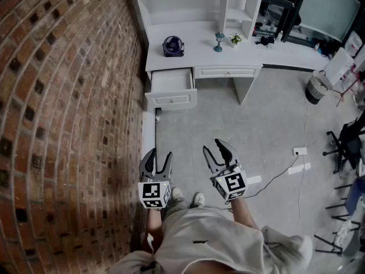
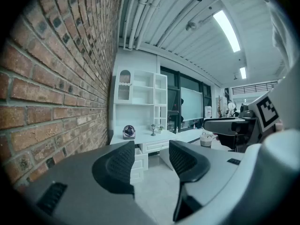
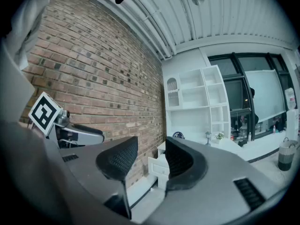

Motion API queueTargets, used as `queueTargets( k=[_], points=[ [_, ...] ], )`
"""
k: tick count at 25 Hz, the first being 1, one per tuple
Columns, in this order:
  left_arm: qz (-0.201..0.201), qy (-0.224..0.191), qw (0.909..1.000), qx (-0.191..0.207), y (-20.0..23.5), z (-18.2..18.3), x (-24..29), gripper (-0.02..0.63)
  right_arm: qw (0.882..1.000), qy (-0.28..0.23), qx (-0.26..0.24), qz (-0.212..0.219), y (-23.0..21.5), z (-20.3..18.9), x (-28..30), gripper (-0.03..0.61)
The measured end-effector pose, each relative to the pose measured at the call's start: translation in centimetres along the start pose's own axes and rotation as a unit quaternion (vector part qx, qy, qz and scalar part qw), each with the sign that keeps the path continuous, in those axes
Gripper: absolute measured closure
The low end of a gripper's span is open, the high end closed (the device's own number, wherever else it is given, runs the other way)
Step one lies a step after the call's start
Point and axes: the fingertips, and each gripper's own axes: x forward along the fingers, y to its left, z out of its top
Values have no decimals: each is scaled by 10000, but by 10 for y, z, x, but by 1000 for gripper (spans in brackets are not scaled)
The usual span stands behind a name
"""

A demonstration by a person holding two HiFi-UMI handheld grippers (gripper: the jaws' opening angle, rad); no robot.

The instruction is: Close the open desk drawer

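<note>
A white desk (image 1: 239, 55) stands against the far wall, next to the brick wall. Its left drawer (image 1: 171, 88) is pulled out and shows an empty white inside; the same drawer (image 3: 158, 165) appears in the right gripper view and, small, the drawer (image 2: 139, 161) shows between the jaws in the left gripper view. My left gripper (image 1: 157, 157) and right gripper (image 1: 219, 148) hang open over the floor, well short of the desk, with nothing between the jaws. Each gripper carries a marker cube.
A brick wall (image 1: 63, 113) runs along the left. On the desk stand a small purple fan (image 1: 173, 45), a little lamp (image 1: 219, 41) and a potted plant (image 1: 235, 39). A bin (image 1: 317, 87), floor cable (image 1: 285, 170) and chair bases (image 1: 342, 147) lie right.
</note>
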Motion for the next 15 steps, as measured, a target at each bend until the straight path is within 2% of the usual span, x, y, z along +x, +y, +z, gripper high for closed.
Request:
queueTargets(
  k=[3,9,15],
  points=[
    [-24,-31,10000,27,-7,-1,0,376,9994,-251,-205,96,-1,-2,1,403],
    [-27,-64,9999,73,-6,1,7,385,9997,-72,-98,192,5,-1,9,402],
    [-79,-145,9998,112,20,5,24,387,9997,-78,-238,39,-3,-5,39,402]
  ],
)
